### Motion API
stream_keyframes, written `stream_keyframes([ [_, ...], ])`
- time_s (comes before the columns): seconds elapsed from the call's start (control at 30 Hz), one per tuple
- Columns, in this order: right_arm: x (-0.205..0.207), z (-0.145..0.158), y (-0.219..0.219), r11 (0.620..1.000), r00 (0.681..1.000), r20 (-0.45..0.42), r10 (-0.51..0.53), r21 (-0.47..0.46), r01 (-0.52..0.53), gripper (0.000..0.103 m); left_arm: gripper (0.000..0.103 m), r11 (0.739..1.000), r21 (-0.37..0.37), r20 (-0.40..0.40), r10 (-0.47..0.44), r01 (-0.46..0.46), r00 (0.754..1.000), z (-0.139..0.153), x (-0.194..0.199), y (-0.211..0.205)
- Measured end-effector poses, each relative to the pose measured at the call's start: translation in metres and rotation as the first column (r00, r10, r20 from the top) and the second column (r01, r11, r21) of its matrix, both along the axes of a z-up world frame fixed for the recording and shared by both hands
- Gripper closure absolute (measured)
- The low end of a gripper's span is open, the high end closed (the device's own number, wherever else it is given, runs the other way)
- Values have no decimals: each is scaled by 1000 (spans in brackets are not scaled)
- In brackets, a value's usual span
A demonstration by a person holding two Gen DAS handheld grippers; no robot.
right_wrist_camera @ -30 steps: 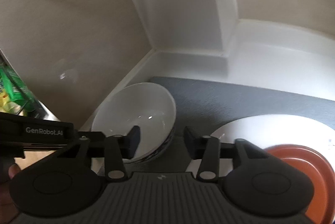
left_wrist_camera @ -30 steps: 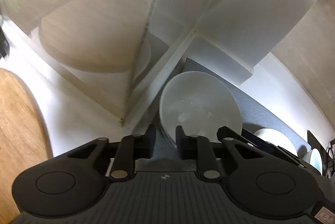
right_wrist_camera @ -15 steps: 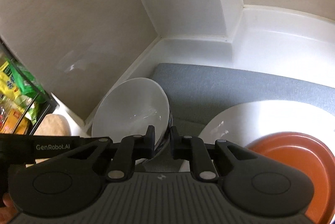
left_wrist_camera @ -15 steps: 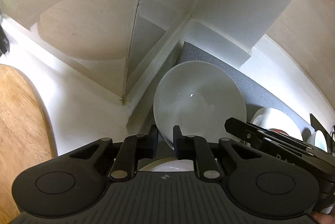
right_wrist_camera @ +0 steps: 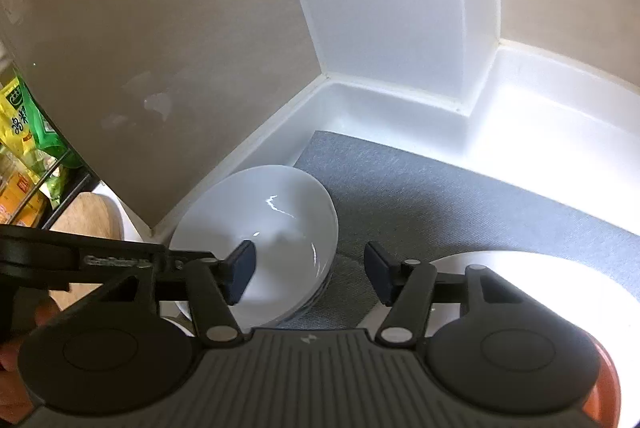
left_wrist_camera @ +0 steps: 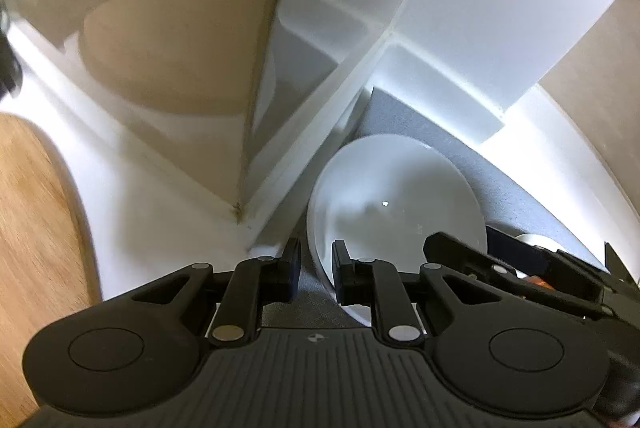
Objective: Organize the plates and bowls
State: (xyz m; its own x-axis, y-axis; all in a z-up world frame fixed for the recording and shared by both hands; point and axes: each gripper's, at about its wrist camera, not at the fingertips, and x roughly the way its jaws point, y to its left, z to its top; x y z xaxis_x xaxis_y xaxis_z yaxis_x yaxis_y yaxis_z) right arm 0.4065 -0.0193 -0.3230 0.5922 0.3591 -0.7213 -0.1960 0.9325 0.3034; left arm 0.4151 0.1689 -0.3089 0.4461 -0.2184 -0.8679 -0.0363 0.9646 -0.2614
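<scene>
A white bowl (left_wrist_camera: 394,204) sits at the lower centre of the left wrist view, on a grey mat (left_wrist_camera: 508,188) in a white corner. The left gripper (left_wrist_camera: 316,270) pinches the bowl's near rim between its narrowly set fingers. In the right wrist view, the same bowl (right_wrist_camera: 264,228) lies at centre left, and the right gripper (right_wrist_camera: 310,270) is spread wide, one finger over the bowl's inside, the other over the mat (right_wrist_camera: 440,196). A white plate (right_wrist_camera: 532,280) holding an orange dish (right_wrist_camera: 604,388) fills the lower right.
</scene>
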Motion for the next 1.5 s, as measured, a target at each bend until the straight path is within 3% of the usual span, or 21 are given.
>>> stream_keyframes([
  [0.03, 0, 0, 0, 1000, 1000, -3, 0, 3, 0, 71, 88, 1000, 9, -4, -3, 3, 1000, 0, 0, -3],
  [0.13, -1, 3, -5, 999, 999, -10, -34, 8, 34, 84, 89, 997, 70, -11, -15, 16, 1000, 5, -3, -11],
  [0.27, -3, 2, -15, 996, 997, -47, -55, 70, 58, 91, 89, 998, 58, -28, -2, 4, 1000, 9, -9, -8],
  [0.87, -65, 73, -70, 982, 994, -16, -106, 157, 107, 91, 89, 995, 97, 95, -18, 8, 995, 91, -55, -60],
  [1.07, -88, 103, -94, 977, 990, 32, -135, 170, 128, 91, 89, 998, 65, 119, -23, 16, 993, 113, -76, -82],
  [1.5, -152, 144, -179, 955, 963, 108, -245, 197, 221, 90, 89, 992, 38, 151, -121, 117, 981, 150, -110, -169],
])
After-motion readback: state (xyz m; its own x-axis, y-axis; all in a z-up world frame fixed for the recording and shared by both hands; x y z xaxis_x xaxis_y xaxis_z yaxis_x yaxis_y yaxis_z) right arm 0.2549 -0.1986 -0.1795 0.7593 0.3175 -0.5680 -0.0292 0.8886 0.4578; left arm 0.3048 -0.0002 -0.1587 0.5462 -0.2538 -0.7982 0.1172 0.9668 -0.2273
